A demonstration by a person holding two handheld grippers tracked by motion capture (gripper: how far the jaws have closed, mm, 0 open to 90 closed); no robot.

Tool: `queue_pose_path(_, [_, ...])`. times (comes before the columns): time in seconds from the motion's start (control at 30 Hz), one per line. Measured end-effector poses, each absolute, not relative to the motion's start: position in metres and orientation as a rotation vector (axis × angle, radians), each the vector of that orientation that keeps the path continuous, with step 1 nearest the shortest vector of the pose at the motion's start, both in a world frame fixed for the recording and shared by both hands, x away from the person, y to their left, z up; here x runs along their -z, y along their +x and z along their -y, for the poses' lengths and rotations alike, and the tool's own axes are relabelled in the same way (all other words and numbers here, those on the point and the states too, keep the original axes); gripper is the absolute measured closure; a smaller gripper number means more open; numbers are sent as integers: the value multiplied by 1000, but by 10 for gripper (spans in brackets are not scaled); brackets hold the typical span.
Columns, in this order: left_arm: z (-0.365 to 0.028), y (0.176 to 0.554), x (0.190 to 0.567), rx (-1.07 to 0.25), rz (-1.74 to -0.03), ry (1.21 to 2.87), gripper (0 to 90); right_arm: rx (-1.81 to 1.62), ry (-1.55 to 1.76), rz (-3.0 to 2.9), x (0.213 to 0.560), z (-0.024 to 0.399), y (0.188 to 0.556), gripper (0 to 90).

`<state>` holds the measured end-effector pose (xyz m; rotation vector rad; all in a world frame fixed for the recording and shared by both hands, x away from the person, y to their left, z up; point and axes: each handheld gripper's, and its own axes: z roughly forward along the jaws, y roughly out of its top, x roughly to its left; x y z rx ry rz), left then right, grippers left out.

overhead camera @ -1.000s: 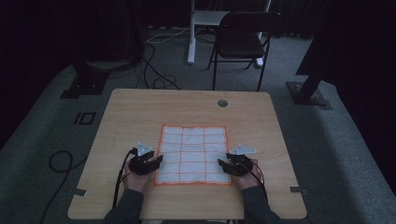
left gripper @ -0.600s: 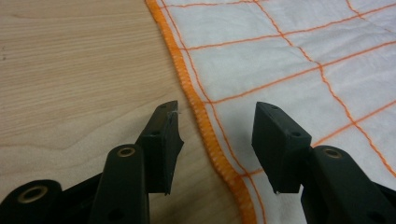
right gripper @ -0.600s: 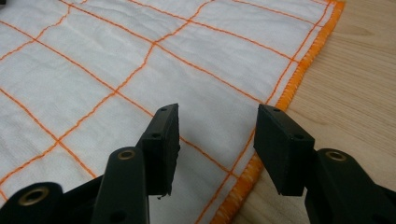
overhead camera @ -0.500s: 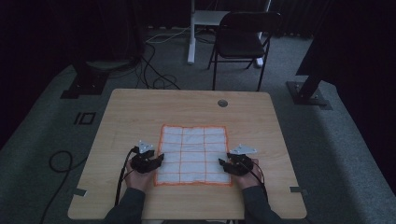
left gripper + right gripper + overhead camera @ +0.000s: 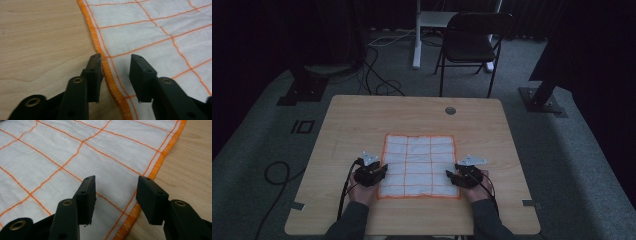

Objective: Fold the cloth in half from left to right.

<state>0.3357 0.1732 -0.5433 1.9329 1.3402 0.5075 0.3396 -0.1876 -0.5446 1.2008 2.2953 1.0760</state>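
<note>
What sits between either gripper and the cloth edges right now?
Nothing visible. The left gripper straddles the orange hem of the cloth, its jaws having just been closing with the hem between them. The right gripper hangs open over the opposite hem. Only bare table surrounds the cloth.

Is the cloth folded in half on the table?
No, in the high view the cloth lies spread flat on the table as one full square, with its orange border visible on all four sides.

Dark sleeves cover both forearms. The left gripper (image 5: 381,171) and right gripper (image 5: 451,176) are black, each topped by a grey three-cornered plate, trailing black cables; brass-ringed screw holes dot their flat, blocky jaws.
</note>
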Motion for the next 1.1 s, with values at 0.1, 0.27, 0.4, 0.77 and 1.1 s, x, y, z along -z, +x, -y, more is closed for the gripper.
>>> queue_pose_path(0.1, [-174, 333, 544, -479, -1336, 1919, 719, -1075, 1200, -2295, 544, 187, 339, 497])
queue_pose_path(0.27, [-179, 334, 544, -443, -1349, 1904, 828, -1081, 1202, -2292, 544, 187, 339, 496])
queue_pose_path(0.4, [-180, 334, 543, -427, -1343, 1914, 861, -1084, 1200, -2289, 544, 188, 339, 496])
queue_pose_path(0.77, [-193, 329, 542, -433, -1358, 1923, 864, -1093, 1199, -2283, 543, 189, 339, 494])
queue_pose_path(1.1, [-194, 332, 538, -366, -1367, 1865, 871, -1090, 1199, -2284, 543, 189, 339, 493])
